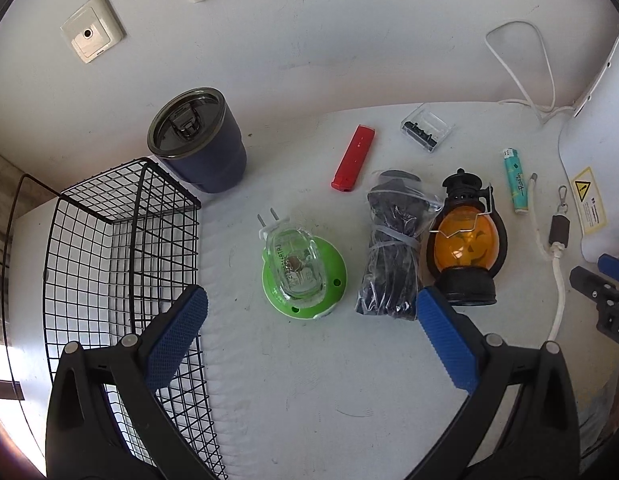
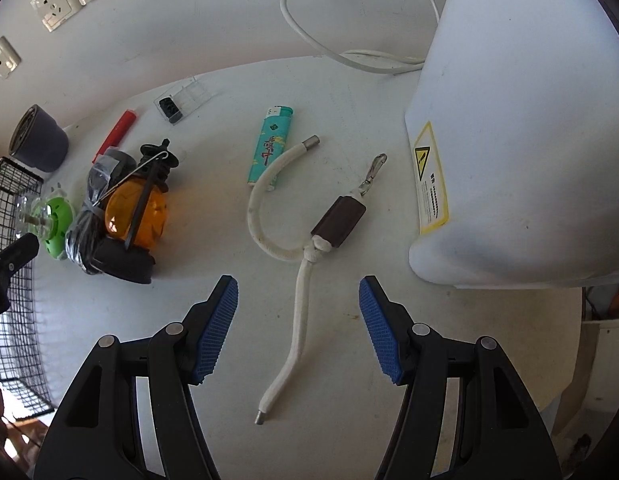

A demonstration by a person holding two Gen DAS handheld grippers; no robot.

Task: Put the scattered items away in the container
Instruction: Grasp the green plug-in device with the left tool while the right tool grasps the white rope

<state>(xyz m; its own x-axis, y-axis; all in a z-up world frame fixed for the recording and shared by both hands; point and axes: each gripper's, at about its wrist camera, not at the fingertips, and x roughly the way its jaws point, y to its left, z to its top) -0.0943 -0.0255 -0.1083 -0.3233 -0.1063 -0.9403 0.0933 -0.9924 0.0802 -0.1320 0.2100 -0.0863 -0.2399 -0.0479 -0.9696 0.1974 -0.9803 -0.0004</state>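
Opening stage by the look of it: wire basket (image 1: 121,248) at the left of the left wrist view looks empty, nothing yet inside, and every loose item lies on the white table (image 1: 309,380). Left gripper (image 1: 311,336) hovers with fingers spread wide, holding nothing; the green plug-in light (image 1: 303,274) sits just ahead between them at frame centre, the bagged black cable bundle (image 1: 391,252) just right of it, touching the pumpkin lantern (image 1: 465,244). Red stick (image 1: 353,159), clear case (image 1: 426,127) and teal lighter (image 1: 516,180) lie across the upper right; dark tumbler (image 1: 197,138) stands upper left, just behind the basket's far corner. In the right wrist view the right gripper (image 2: 298,328) is likewise spread and empty, straddling the white rope lanyard (image 2: 299,308) which runs up the centre to a brown block (image 2: 339,222) and clip (image 2: 373,174). Judgement: picking has not begun. Next move likely calls for lowering one gripper over its nearest item, closing on the rope's straight run or the light's domed body, then carrying left to the basket. The dome may slip; the rope will dangle when lifted
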